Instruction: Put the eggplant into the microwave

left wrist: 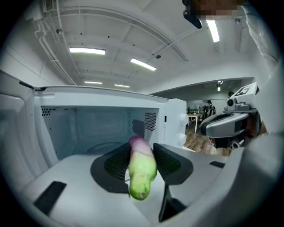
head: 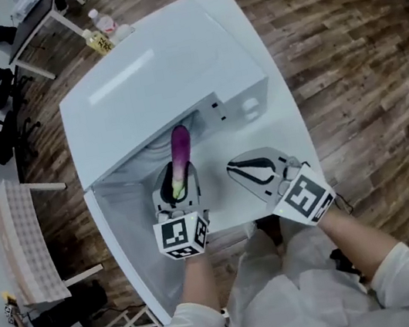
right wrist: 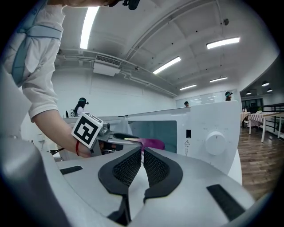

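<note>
Left claw clamps the long purple-and-green eggplant near its green end; right claw closed, empty. Likely light, smooth, slightly soft: mid-body grip steadier.

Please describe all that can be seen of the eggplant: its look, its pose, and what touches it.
The eggplant is slim and smooth, purple along the body and pale green at the near end. The left gripper is shut on its green part, one pad on each side. It is held in the air, purple end pointing at the open microwave. Nothing else touches it.
</note>
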A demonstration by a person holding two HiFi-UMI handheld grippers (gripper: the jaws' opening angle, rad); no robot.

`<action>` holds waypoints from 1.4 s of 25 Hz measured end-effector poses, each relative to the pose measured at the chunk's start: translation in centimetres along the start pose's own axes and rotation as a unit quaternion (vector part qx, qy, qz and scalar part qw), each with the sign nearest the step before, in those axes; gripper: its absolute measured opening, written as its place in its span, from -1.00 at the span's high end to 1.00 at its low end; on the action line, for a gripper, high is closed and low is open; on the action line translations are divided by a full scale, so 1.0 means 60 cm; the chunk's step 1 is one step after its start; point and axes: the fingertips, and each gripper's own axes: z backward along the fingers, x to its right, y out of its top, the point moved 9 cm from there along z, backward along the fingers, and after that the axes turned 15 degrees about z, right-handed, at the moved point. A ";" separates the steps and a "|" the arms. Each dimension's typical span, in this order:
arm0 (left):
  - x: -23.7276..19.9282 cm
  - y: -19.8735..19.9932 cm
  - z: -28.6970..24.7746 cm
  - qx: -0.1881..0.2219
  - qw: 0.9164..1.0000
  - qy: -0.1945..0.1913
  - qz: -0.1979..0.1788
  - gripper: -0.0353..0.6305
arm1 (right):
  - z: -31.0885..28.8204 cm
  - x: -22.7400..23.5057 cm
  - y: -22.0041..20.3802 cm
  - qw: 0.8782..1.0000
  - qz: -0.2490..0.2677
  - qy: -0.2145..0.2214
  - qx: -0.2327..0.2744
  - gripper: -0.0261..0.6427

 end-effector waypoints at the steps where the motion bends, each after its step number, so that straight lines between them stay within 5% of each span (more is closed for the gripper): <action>1: -0.009 -0.001 -0.007 -0.004 1.000 0.001 0.000 0.41 | -0.003 -0.001 -0.003 1.000 -0.002 -0.004 -0.002 0.81; 20: -0.090 -0.015 -0.125 -0.083 0.995 -0.019 -0.045 0.40 | -0.048 -0.008 -0.019 0.999 -0.025 -0.037 -0.032 0.81; 35: -0.117 -0.013 -0.163 -0.183 0.969 0.015 -0.168 0.40 | -0.059 -0.026 -0.024 0.998 -0.037 -0.037 -0.034 0.81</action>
